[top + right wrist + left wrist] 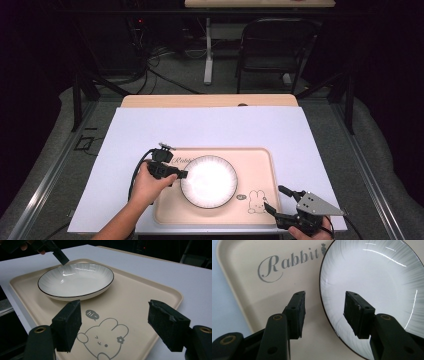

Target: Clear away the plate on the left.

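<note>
Plate is sitting flat on the tray, about mid-tray, left of the rabbit print; so the placing part looks done to me. Left gripper is at the plate's left rim, jaws apart and straddling the edge without pressing on it; released. Right gripper hangs wide open over the tray's near right corner, holding nothing; what's left is probably just backing the left hand away.

The table is being lit brightly from above while the surrounding room is being left dark. The plate is being washed out by glare in the high view; streaks are being reflected across it in the left gripper view.
</note>
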Demonstrator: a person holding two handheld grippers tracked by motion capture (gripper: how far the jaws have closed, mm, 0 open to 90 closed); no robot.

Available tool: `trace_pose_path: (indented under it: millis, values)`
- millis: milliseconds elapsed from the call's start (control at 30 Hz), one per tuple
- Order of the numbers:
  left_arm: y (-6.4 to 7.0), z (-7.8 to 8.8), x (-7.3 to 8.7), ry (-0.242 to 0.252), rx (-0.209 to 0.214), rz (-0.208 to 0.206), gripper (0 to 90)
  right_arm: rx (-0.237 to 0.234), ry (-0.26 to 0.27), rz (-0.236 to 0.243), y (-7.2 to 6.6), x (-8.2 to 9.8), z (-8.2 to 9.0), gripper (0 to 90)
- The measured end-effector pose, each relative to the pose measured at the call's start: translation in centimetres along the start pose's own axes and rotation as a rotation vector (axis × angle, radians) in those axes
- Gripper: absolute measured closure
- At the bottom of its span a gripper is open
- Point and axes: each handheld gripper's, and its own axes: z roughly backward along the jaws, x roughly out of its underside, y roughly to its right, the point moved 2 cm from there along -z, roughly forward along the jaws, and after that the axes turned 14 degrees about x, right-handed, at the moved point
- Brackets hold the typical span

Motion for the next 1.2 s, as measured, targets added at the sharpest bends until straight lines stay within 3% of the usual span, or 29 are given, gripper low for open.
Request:
trace_pose_path:
  millis: [100, 333, 433, 933, 1067, 1200]
  values:
    - [0.0, 0.6, 0.6, 0.004, -0.015, -0.010, 50.7, 0.001, 0.000, 0.000, 0.0, 0.0, 0.0, 26.5]
    - [-0.3, 2.1, 2.1, 0.055, 0.024, 0.024, 48.2, 0.001, -0.001, 0.000, 0.0, 0.0, 0.0, 26.5]
    - [-0.5, 2.4, 2.8, 0.073, 0.020, 0.030, 48.1, 0.001, 0.000, 0.001, 0.0, 0.0, 0.0, 26.4]
    - [-1.9, 3.1, 5.3, 0.161, 0.026, 0.067, 48.1, 0.001, -0.003, -0.004, 0.0, 0.0, 0.0, 26.5]
    - [-2.1, 2.7, 5.9, 0.170, 0.066, 0.063, 46.7, -0.001, 0.002, -0.001, 0.0, 0.0, 0.0, 26.5]
    - [-2.1, 2.5, 6.2, 0.168, 0.076, 0.062, 46.7, -0.001, 0.000, -0.003, 0.0, 0.0, 0.0, 26.5]
